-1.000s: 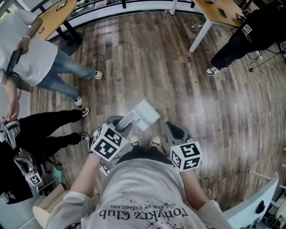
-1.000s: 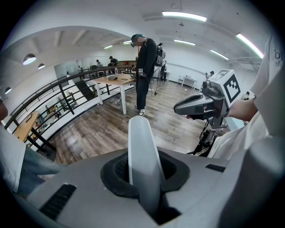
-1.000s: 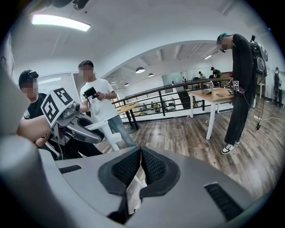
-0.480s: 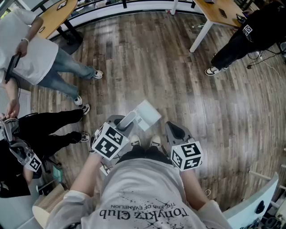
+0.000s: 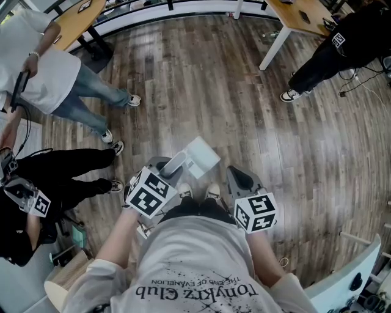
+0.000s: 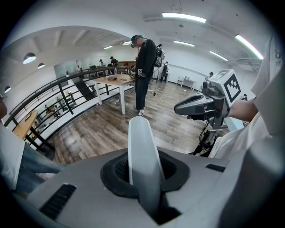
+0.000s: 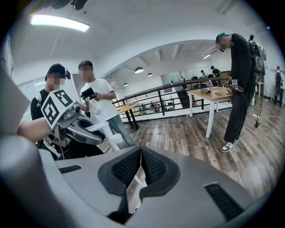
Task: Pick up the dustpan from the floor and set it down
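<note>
A white dustpan (image 5: 200, 155) hangs above the wooden floor (image 5: 244, 104), just ahead of the holder's shoes (image 5: 213, 193). My left gripper (image 5: 162, 168) is shut on its long white handle (image 6: 141, 164), which stands up between the dark pads in the left gripper view. In the right gripper view the left gripper (image 7: 75, 127) shows at the left with the white handle (image 7: 107, 133) in it. My right gripper (image 5: 239, 178) is beside it to the right, apart from the dustpan. Its pads (image 7: 151, 167) meet with nothing between them.
A person in a white shirt and jeans (image 5: 61, 85) and a person in black (image 5: 67, 180) stand close on the left. Another person in black (image 5: 333, 55) stands at the upper right by a white-legged table (image 5: 293, 18). A railing (image 5: 177, 7) runs along the far side.
The person in black on the left has shifted a marker-cube gripper upward. My two grippers and the dustpan have not moved.
</note>
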Demonstrator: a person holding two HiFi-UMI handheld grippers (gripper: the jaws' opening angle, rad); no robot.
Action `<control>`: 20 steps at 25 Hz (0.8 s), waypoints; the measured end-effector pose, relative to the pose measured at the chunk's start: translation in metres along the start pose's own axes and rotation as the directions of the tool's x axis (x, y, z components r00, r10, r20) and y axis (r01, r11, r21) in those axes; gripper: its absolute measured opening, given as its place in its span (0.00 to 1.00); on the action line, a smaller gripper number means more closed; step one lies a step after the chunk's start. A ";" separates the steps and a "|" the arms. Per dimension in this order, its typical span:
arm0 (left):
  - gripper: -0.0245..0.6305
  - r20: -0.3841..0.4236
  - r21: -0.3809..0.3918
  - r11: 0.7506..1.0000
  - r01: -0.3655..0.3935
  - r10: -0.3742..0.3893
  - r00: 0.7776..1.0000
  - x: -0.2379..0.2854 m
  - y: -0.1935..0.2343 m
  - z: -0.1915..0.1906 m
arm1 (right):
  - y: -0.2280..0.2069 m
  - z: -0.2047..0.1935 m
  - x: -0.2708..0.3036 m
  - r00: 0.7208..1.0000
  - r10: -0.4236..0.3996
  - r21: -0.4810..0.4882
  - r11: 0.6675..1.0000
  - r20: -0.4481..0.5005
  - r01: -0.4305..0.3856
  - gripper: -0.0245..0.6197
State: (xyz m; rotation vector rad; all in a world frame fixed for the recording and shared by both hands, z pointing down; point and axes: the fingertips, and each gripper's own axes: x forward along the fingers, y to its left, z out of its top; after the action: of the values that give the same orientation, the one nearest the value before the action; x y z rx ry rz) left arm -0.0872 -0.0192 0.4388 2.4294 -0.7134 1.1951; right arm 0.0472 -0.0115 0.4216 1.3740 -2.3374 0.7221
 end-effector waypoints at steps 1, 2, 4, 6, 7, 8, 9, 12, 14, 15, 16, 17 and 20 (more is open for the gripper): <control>0.15 0.001 0.001 1.000 0.000 0.000 1.000 0.001 0.000 0.000 | 0.000 0.000 0.000 1.000 -0.001 0.000 1.000 0.000 0.001 0.08; 0.15 0.002 0.002 1.000 0.000 0.000 1.000 0.001 0.000 -0.001 | -0.001 -0.001 0.000 1.000 -0.003 0.001 1.000 0.000 0.003 0.08; 0.15 0.003 0.002 1.000 0.001 -0.001 1.000 0.002 0.000 -0.002 | -0.002 0.000 0.000 1.000 -0.007 0.003 1.000 0.000 0.007 0.08; 0.15 -0.005 0.003 1.000 0.002 -0.002 1.000 0.003 0.001 -0.004 | -0.003 0.000 -0.001 1.000 -0.011 0.004 1.000 -0.002 0.011 0.08; 0.15 -0.011 0.005 1.000 0.002 -0.002 1.000 0.003 0.000 -0.005 | -0.003 -0.001 -0.002 1.000 -0.013 0.004 1.000 -0.004 0.013 0.08; 0.15 -0.014 0.009 1.000 0.002 -0.002 1.000 0.004 0.000 -0.006 | -0.004 -0.001 -0.003 1.000 -0.015 0.006 1.000 -0.005 0.015 0.08; 0.15 -0.015 0.012 1.000 0.002 -0.002 1.000 0.006 -0.001 -0.006 | -0.006 -0.002 -0.004 1.000 -0.018 0.008 1.000 -0.005 0.018 0.08; 0.15 -0.013 0.015 1.000 0.000 0.000 1.000 0.012 -0.001 -0.006 | -0.010 -0.003 -0.006 1.000 -0.026 0.016 1.000 -0.006 0.026 0.08; 0.15 -0.025 0.006 1.000 0.001 -0.001 1.000 0.016 -0.002 -0.011 | -0.013 -0.005 -0.008 0.999 -0.033 0.020 0.999 -0.008 0.034 0.08; 0.15 -0.031 0.005 1.000 0.002 -0.002 1.000 0.018 -0.004 -0.013 | -0.014 -0.006 -0.010 0.999 -0.037 0.023 0.999 -0.009 0.037 0.08; 0.15 -0.031 0.006 1.000 0.001 -0.001 1.000 0.020 -0.005 -0.014 | -0.015 -0.008 -0.011 0.999 -0.040 0.025 0.999 -0.010 0.040 0.08; 0.15 -0.028 0.010 1.000 0.001 -0.001 1.000 0.023 -0.005 -0.015 | -0.017 -0.010 -0.012 0.999 -0.043 0.028 0.999 -0.012 0.043 0.08; 0.15 -0.030 0.013 1.000 0.001 -0.001 1.000 0.032 -0.005 -0.018 | -0.020 -0.017 -0.009 0.999 -0.046 0.036 0.998 -0.023 0.047 0.08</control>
State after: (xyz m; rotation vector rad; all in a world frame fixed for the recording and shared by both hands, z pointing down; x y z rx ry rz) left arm -0.0795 -0.0153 0.4748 2.4172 -0.6980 1.2366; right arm 0.0694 -0.0027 0.4358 1.4236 -2.2776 0.7661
